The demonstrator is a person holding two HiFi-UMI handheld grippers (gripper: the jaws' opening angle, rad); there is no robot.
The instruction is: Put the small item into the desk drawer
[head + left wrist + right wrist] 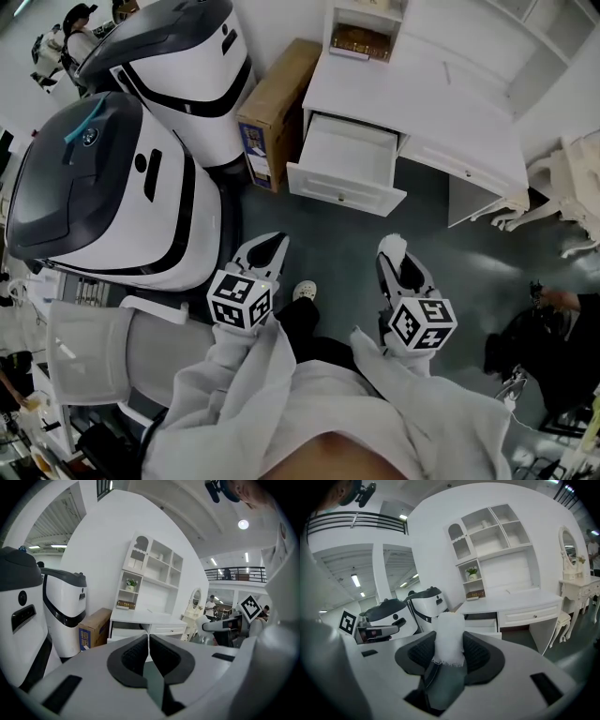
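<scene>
Right gripper clamps a frayed white item — its fringe is plain only in the right gripper view; left gripper jaws meet, empty.

The small white fuzzy fabric roll stands upright, pinched in the right gripper, well apart from the white wooden desk. The desk's white drawer stands pulled open.

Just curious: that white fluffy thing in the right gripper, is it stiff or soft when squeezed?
Probably soft: the white cloth has a frayed, fuzzy edge. Likely light, since the right gripper holds it upright by its sides alone.
</scene>
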